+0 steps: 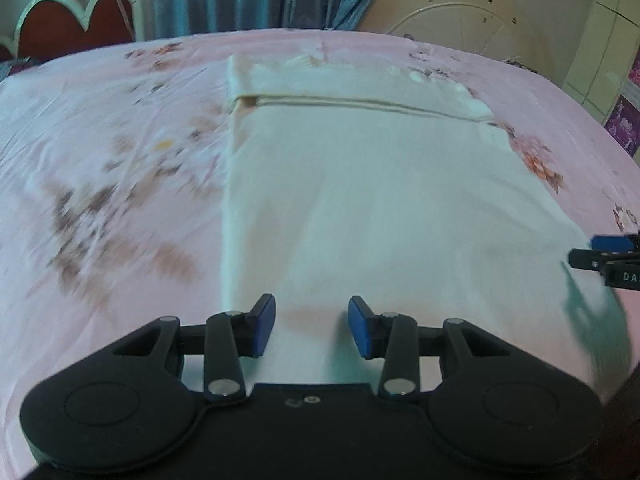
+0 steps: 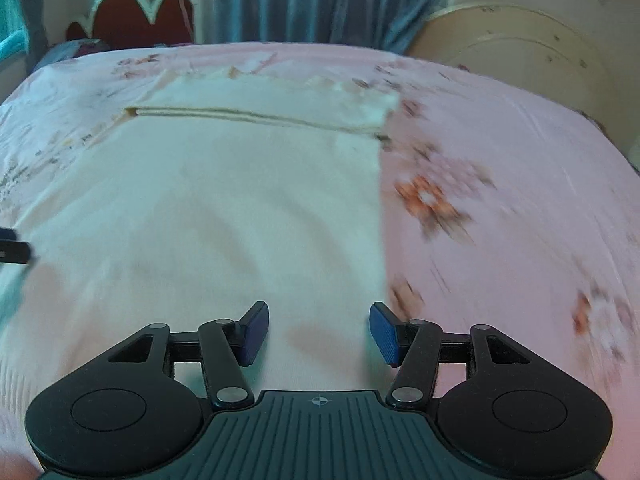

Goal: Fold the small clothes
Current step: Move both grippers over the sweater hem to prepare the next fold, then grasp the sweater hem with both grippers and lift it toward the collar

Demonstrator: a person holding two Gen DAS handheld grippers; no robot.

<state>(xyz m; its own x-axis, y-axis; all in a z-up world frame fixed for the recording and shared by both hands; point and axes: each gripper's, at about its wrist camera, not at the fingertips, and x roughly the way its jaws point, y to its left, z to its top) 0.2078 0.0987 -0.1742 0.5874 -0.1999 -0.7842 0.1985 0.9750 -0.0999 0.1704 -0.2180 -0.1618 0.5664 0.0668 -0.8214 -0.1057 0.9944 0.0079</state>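
Both tools, left [image 1: 311, 326] and right [image 2: 319, 333], tilt down, open-jawed, over cream cloth [image 1: 360, 200].

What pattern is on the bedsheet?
Pink with blurred floral prints, clearest in the right wrist view on the bedsheet.

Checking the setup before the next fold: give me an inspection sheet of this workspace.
Surface: pink floral bedsheet, lightly creased.
Job's things: cream garment lying flat, one band folded over along its far edge.
Clutter: nothing seen on the bed besides the garment.
Grippers: left gripper open over the garment's near-left part, nothing between its fingers; right gripper open over the near-right edge, nothing held.
Cables: nothing seen.
Surroundings: red scalloped headboard, blue-grey curtain, round beige panel beyond the bed.
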